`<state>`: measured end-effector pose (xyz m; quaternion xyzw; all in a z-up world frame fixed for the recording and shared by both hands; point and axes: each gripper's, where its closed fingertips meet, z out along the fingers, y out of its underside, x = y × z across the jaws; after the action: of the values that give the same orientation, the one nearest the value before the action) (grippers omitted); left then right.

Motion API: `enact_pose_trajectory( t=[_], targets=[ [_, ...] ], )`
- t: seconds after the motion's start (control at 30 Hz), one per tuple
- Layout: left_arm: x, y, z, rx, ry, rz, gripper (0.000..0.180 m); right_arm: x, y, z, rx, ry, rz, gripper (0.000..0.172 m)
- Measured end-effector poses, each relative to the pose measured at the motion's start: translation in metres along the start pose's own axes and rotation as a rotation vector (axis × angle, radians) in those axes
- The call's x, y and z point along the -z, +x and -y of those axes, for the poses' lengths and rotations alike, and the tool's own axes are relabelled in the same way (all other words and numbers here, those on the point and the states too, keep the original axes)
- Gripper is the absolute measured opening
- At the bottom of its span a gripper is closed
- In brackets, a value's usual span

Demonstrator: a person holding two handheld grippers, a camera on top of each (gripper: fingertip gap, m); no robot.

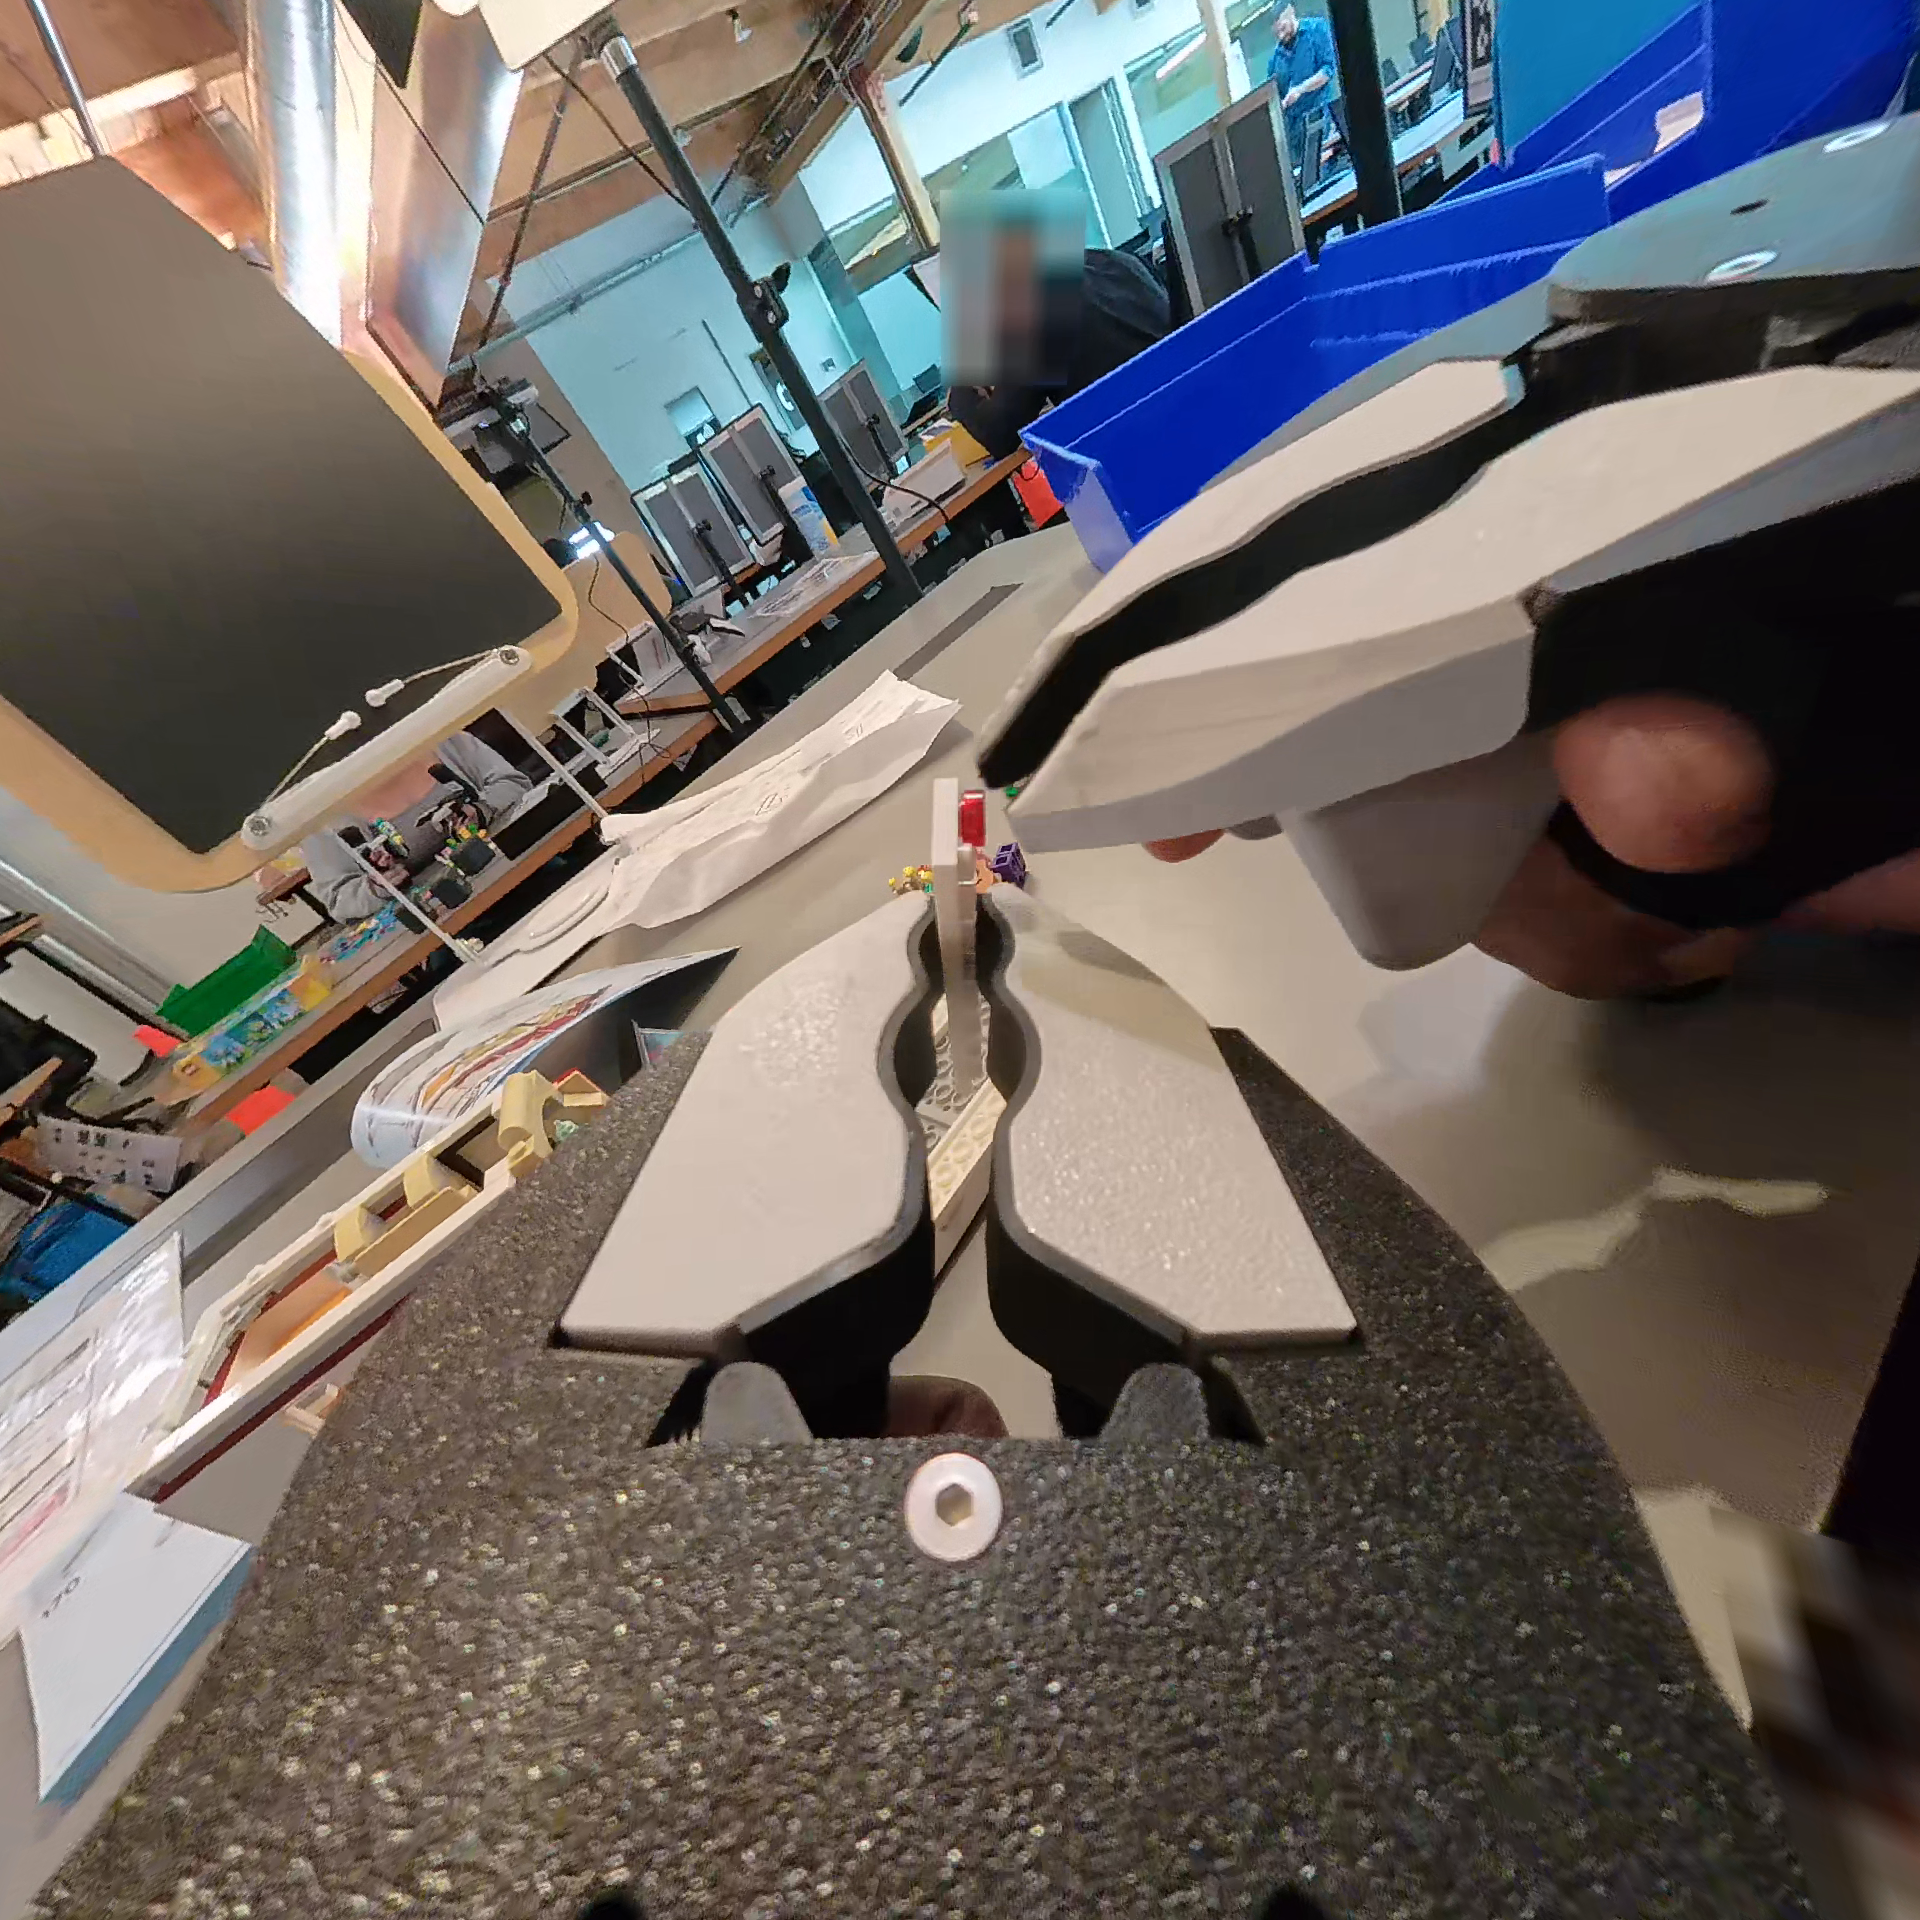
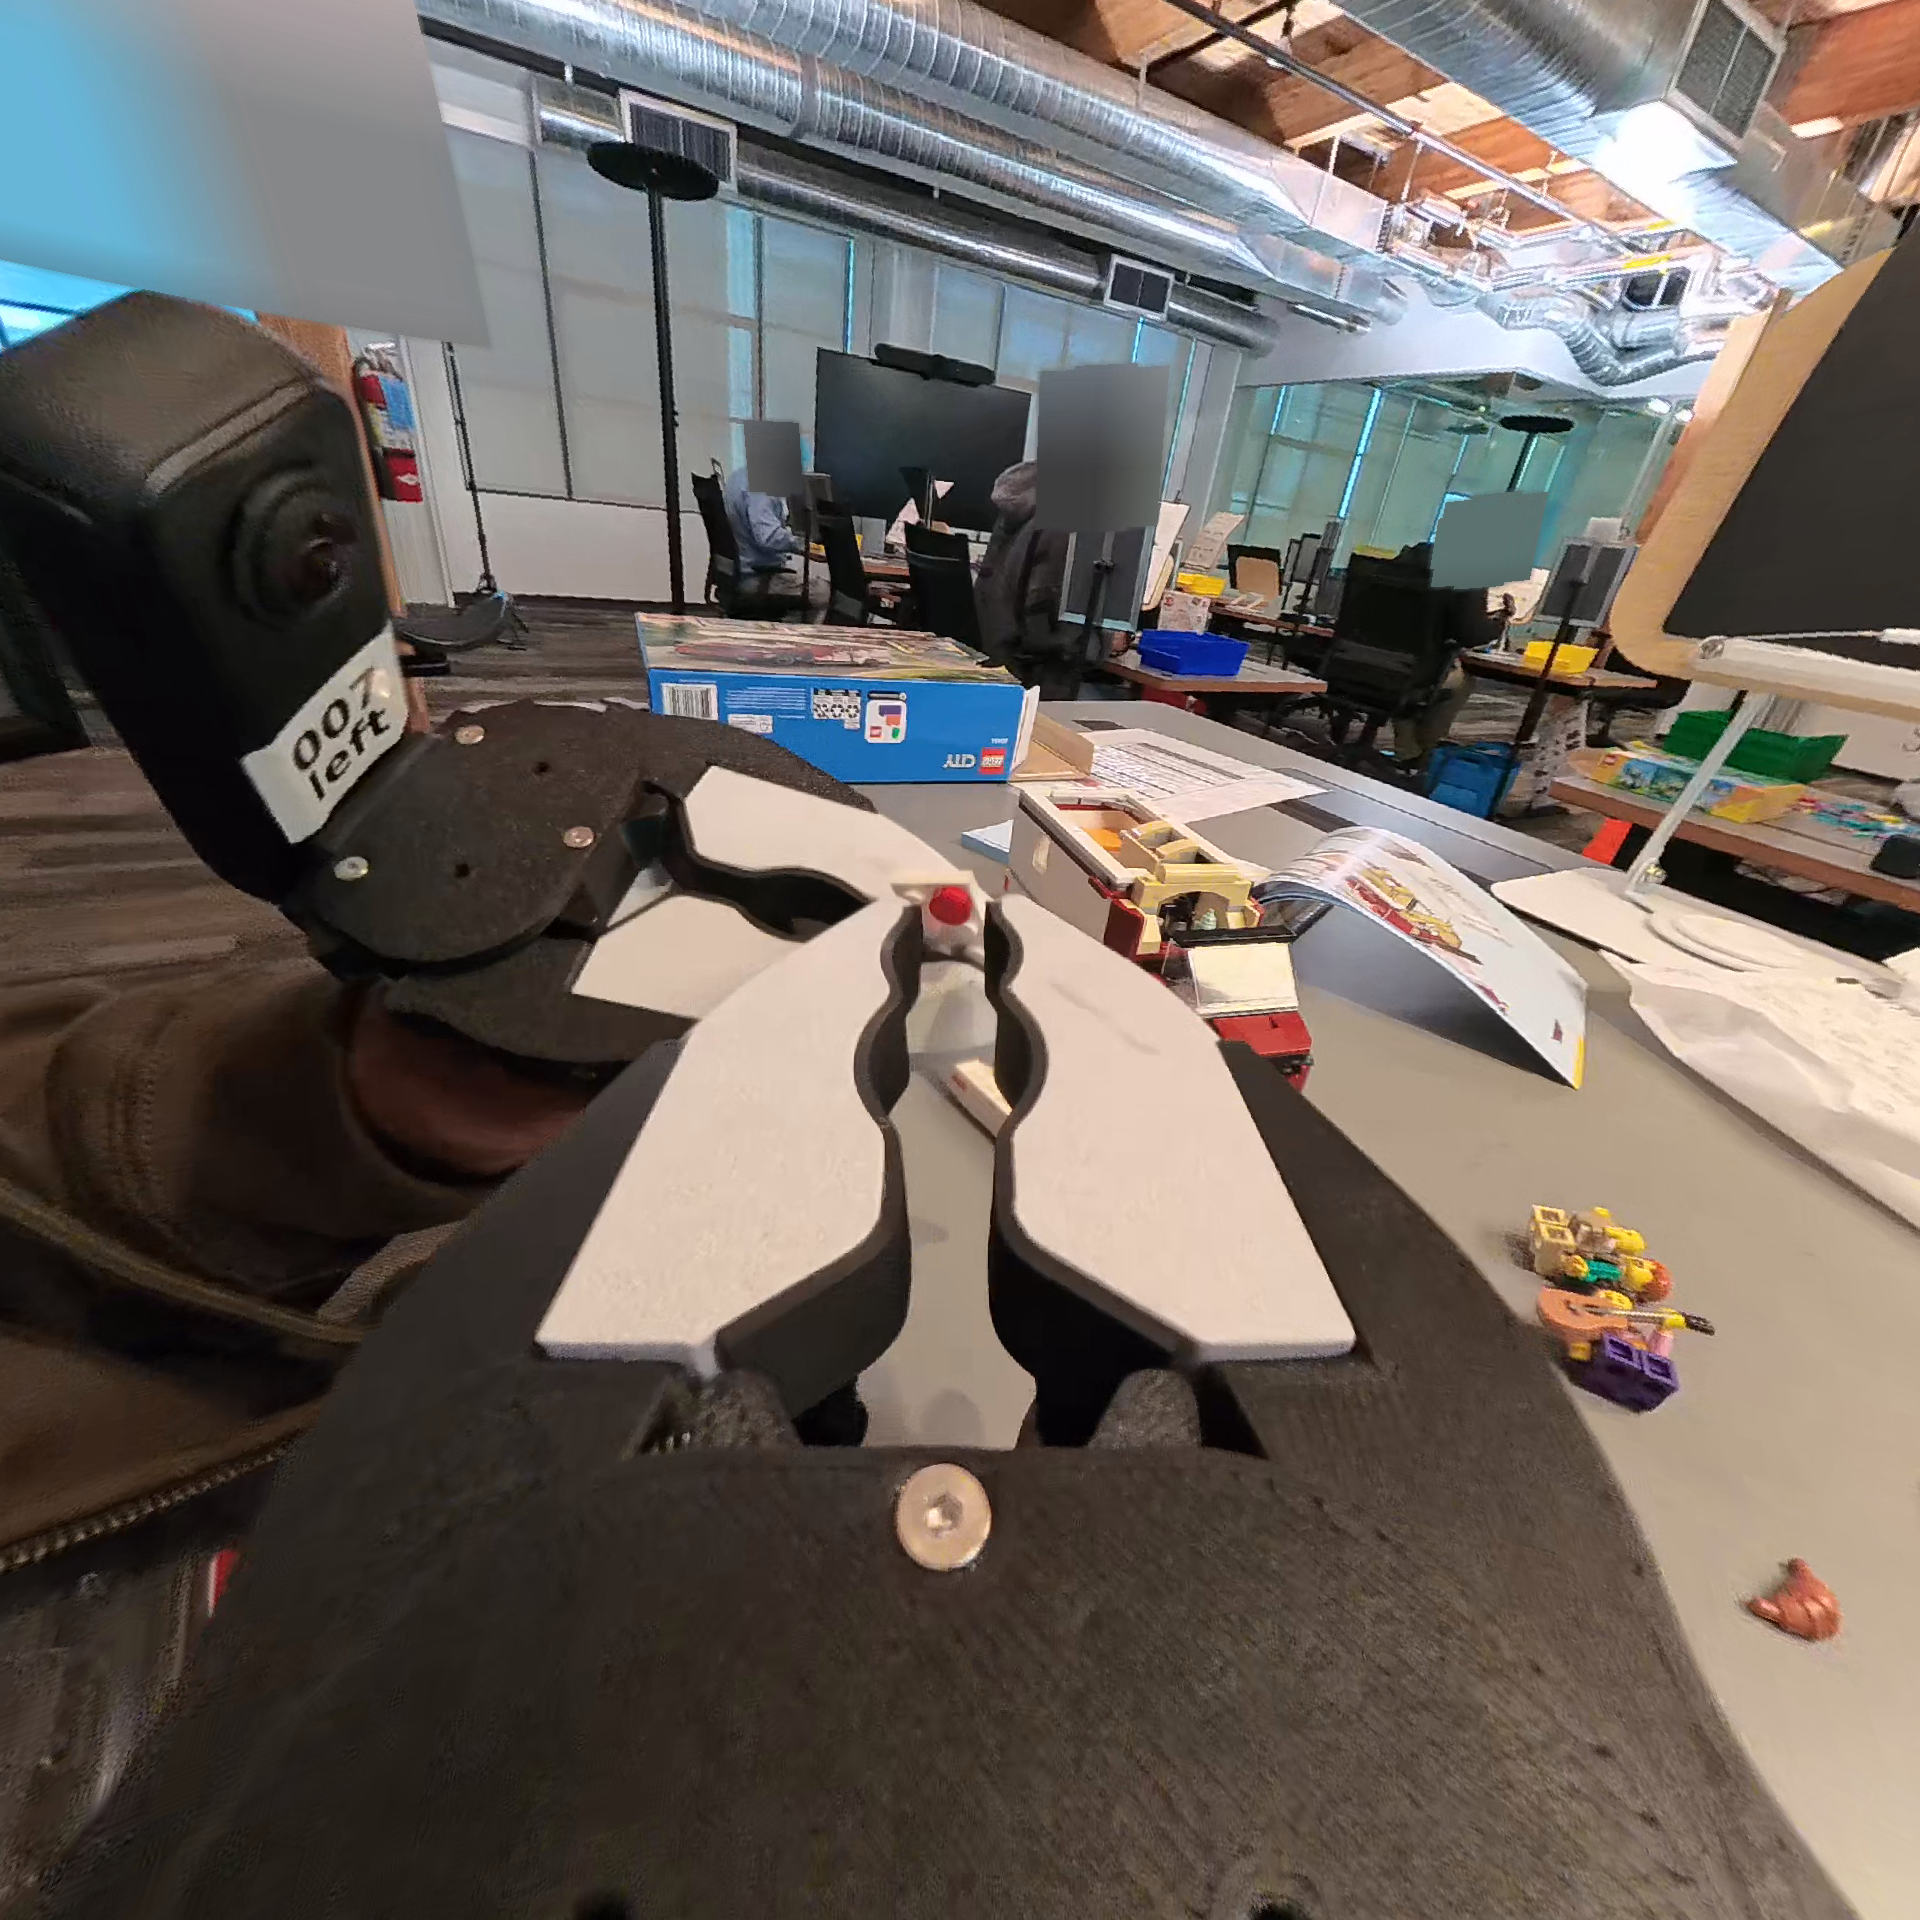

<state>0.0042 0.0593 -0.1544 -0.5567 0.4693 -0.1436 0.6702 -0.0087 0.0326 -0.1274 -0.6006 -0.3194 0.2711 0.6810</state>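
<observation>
Your left gripper (image 1: 961, 914) pinches a thin, stiff, light grey plate (image 1: 954, 883) on edge, its red stud (image 1: 974, 818) above the tips. Your right gripper (image 2: 948, 920), slightly spread, holds nothing, the stud (image 2: 948, 906) just past its tips; small parts like these look likely to slip. Beyond, a brick camper van (image 2: 1174, 883) and open booklet (image 2: 1455, 935) crowd the table (image 2: 1351, 1299); its right side looks freer.

The left tool (image 1: 956, 914) is pinched shut on a thin white plate (image 1: 948, 862) standing up on its edge. The right tool (image 2: 948, 920) comes in from the side, its tips slightly apart, close around the plate's red stud (image 2: 948, 906).
</observation>
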Motion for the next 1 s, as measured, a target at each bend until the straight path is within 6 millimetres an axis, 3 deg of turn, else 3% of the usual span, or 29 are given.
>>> enact_pose_trajectory(
  t=[0.43,0.63,1.0],
  targets=[
    [0.0034,0.0010,0.0063,-0.118,0.024,0.056,0.004,0.0000,-0.0051,0.0024,-0.166,0.016,0.085,0.009],
    [0.0038,-0.0027,0.0035,-0.220,-0.021,0.138,0.004,0.0015,-0.0046,-0.0002,-0.088,-0.009,0.031,0.007],
    [0.0030,-0.0031,0.0002,-0.057,-0.020,0.074,0.005,-0.0012,-0.0026,-0.0025,0.122,-0.033,-0.108,0.007]
  ],
)
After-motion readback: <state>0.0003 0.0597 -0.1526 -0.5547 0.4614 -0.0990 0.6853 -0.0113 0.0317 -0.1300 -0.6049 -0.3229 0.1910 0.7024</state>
